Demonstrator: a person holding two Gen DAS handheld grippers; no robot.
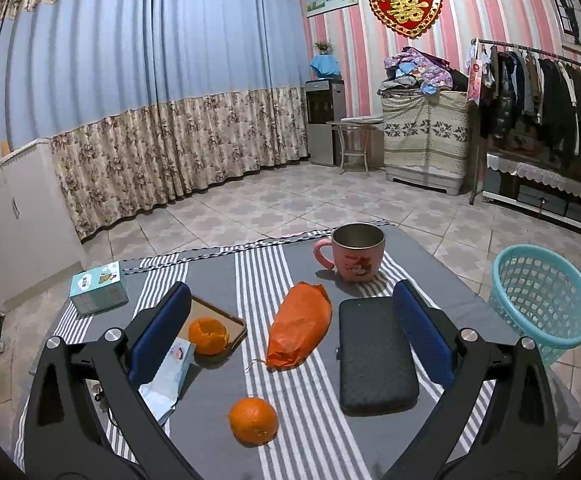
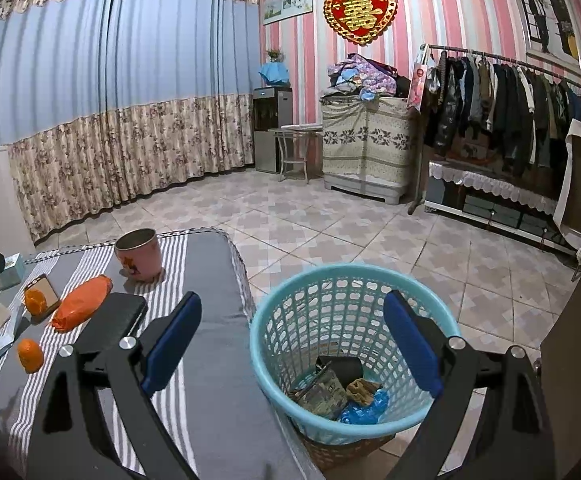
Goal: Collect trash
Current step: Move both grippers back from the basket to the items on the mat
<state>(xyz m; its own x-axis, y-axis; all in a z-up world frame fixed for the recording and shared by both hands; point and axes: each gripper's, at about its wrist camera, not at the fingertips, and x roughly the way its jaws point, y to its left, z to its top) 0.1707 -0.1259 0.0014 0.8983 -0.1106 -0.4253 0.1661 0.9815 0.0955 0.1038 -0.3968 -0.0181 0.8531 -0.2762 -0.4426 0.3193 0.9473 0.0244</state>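
Note:
A crumpled orange wrapper [image 1: 300, 326] lies mid-table, between the wide-open blue fingers of my left gripper [image 1: 290, 320], which hovers above it, empty. An orange peel [image 1: 208, 335] sits on a phone [image 1: 226, 320] to its left, and a whole orange [image 1: 253, 420] lies nearer me. My right gripper [image 2: 292, 340] is open and empty over the light blue basket [image 2: 274, 360], which holds several pieces of trash [image 2: 338, 390]. The wrapper [image 2: 82, 308], peel [image 2: 35, 302] and orange [image 2: 30, 355] also show at the left of the right wrist view.
A dark grey case [image 1: 374, 354] lies right of the wrapper; a pink mug [image 1: 356, 254] stands behind. A tissue box [image 1: 98, 290] and tissue packet [image 1: 168, 380] are at left. The basket [image 1: 542, 300] stands beside the table's right edge [image 2: 242, 272].

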